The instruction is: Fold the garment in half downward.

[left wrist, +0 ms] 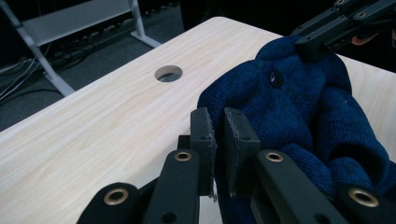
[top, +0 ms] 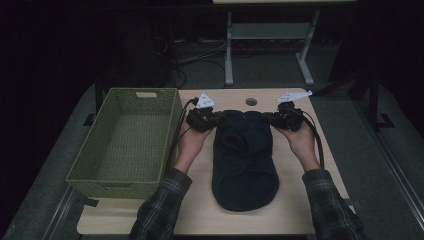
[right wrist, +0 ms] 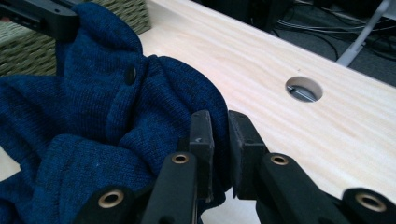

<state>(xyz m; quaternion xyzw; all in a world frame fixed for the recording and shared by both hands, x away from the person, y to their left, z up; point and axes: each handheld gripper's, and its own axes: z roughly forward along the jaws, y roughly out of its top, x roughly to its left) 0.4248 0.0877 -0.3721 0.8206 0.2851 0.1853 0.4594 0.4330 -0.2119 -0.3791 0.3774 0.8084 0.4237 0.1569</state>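
Both claws [left wrist: 218, 140] pinching sweater [top: 244, 155]

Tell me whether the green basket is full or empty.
Empty: the high view shows the bare woven floor of the green basket. The blue sweater lies outside it on the table.

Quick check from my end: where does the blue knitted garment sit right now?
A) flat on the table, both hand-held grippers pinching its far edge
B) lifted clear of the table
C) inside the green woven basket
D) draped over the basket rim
A: the blue knitted garment lies on the table right of the green woven basket, with the left hand-held gripper and the right hand-held gripper each clamped on its far edge.
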